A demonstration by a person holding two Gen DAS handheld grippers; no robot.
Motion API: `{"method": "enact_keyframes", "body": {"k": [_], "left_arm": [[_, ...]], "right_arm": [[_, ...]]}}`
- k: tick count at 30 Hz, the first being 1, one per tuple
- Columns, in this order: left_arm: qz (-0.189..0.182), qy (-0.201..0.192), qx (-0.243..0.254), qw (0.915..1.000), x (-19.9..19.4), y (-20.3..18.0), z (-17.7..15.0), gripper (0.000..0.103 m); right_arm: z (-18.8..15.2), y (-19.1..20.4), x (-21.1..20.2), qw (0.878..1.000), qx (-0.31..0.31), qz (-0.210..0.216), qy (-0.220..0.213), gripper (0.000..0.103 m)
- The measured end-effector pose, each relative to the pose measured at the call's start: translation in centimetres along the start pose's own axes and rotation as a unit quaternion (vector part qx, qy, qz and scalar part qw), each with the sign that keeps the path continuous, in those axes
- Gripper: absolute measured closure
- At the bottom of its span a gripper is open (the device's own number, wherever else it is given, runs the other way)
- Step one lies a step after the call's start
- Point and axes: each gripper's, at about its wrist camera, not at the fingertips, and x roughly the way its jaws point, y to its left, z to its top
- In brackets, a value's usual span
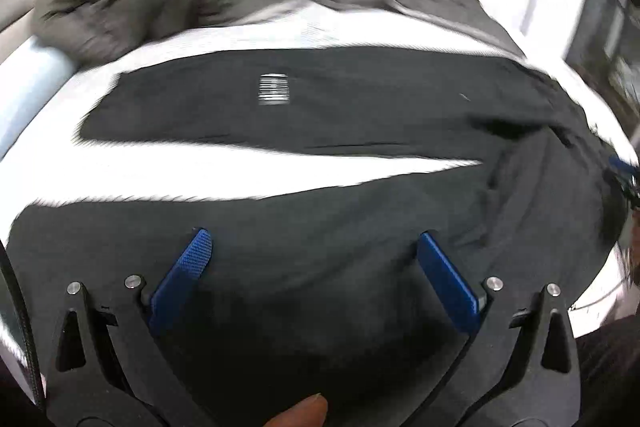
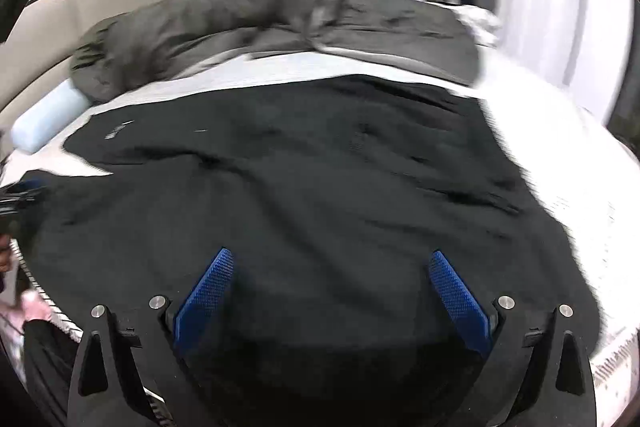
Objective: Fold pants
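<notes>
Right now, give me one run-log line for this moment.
stage: pre-fold | black pants spread on white bed, legs apart | left gripper open over pants | right gripper open over pants | nothing held

Left gripper [image 1: 314, 241]: jaws spread wide, nothing between them, blue pads [image 1: 192, 263] angled outward in a V. A fingertip [image 1: 308, 409] of the person's hand shows behind the jaws, at the bottom edge of the left wrist view. Right gripper [image 2: 330, 259]: jaws also spread wide and empty, blue textured pads [image 2: 208, 291] splayed the same way. Far left of the right jaws, the other gripper shows as a blurred dark and blue shape; its state is unreadable there.
</notes>
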Motion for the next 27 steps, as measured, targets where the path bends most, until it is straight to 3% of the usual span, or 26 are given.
{"method": "enact_keyframes", "body": {"k": [3, 5, 6, 7, 9, 12, 16, 18, 22, 24, 26, 27], "left_arm": [[0.012, 0.026, 0.038, 0.9989, 2.4, -3.0, 1.1, 0.001], [0.004, 0.043, 0.054, 0.9976, 3.4, -4.2, 1.9, 0.013], [-0.005, 0.047, 0.058, 0.9972, 3.6, -4.5, 2.1, 0.027], [-0.016, 0.052, 0.061, 0.9966, 3.8, -4.8, 2.3, 0.051], [-0.042, 0.064, 0.061, 0.9952, 4.3, -5.2, 2.4, 0.082], [-0.031, 0.049, 0.074, 0.9955, 3.8, -6.1, 2.8, 0.101], [-0.017, 0.054, 0.052, 0.9971, 4.6, -3.5, 3.4, 0.102], [0.055, 0.057, 0.041, 0.9960, 5.2, -1.5, 3.5, 0.102], [0.009, 0.044, -0.046, 0.9979, 3.8, 1.6, 3.4, 0.102], [-0.011, 0.021, -0.057, 0.9981, 2.2, 1.2, 3.4, 0.102], [-0.043, 0.006, -0.049, 0.9979, 1.0, -0.6, 3.1, 0.099], [-0.048, 0.005, -0.037, 0.9982, 1.0, -1.5, 3.1, 0.091]], "right_arm": [[0.8, 3.7, 1.9, 0.999, -0.044, 0.014, 0.011, 0.003], [1.0, 5.5, 3.1, 0.997, -0.068, 0.015, 0.025, 0.003], [1.1, 6.0, 3.8, 0.996, -0.076, 0.014, 0.034, 0.003], [1.2, 6.2, 4.4, 0.996, -0.078, 0.010, 0.041, 0.003], [1.0, 6.0, 5.1, 0.996, -0.074, 0.007, 0.046, 0.003], [1.3, 5.4, 5.0, 0.997, -0.063, 0.009, 0.045, 0.003], [0.9, 4.6, 3.4, 0.997, -0.062, -0.006, 0.040, 0.004], [0.6, 3.6, 2.5, 0.998, -0.054, -0.017, 0.032, 0.004], [0.4, 1.0, 2.2, 0.999, -0.006, -0.007, 0.037, 0.007], [0.9, 1.0, 2.3, 0.999, -0.002, -0.001, 0.039, 0.020], [1.7, 2.2, 2.7, 0.999, -0.019, 0.005, 0.037, 0.027], [2.0, 2.9, 3.1, 0.999, -0.028, 0.013, 0.038, 0.038]]}}
